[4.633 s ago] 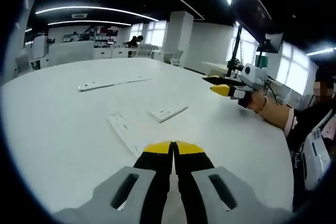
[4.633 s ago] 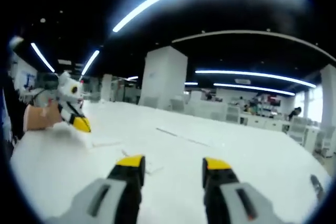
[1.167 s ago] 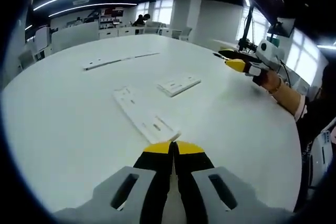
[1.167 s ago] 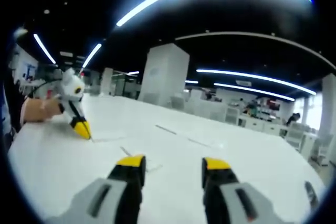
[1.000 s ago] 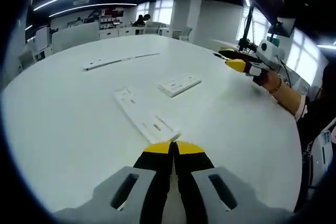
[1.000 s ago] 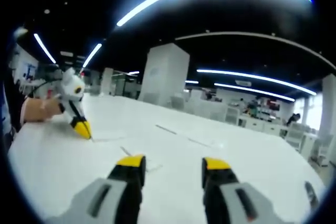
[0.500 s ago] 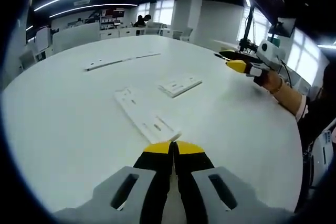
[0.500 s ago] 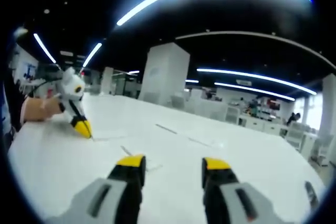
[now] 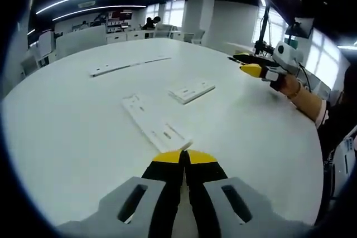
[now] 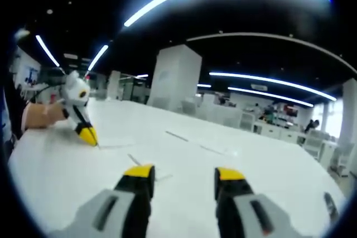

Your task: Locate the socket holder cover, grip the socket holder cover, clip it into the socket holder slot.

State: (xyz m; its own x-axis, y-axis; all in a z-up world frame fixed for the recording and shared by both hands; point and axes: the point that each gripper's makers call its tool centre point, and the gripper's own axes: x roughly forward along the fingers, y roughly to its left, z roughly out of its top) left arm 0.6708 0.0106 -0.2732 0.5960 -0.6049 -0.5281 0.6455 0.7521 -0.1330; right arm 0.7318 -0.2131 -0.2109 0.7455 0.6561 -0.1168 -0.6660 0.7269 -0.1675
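Lying just ahead of the closed left gripper point(image 9: 184, 157), long white socket holder point(image 9: 155, 125), smaller cover point(image 9: 191, 90) beyond, right gripper point(image 10: 183, 174) parted.

On the table point(image 9: 67, 132), a long strip point(image 9: 153, 124) lies just ahead of the left gripper point(image 9: 184, 158). A plate point(image 9: 191, 91) sits beyond it to the right, and another strip point(image 9: 125, 65) lies far ahead on the left.

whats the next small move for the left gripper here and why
Probably open the left gripper: its jaws are shut, with the near end of the long white strip lying flat on the table just ahead of the tips. Opened, it could ease forward to grip that piece. Which white part is the cover, I cannot tell.
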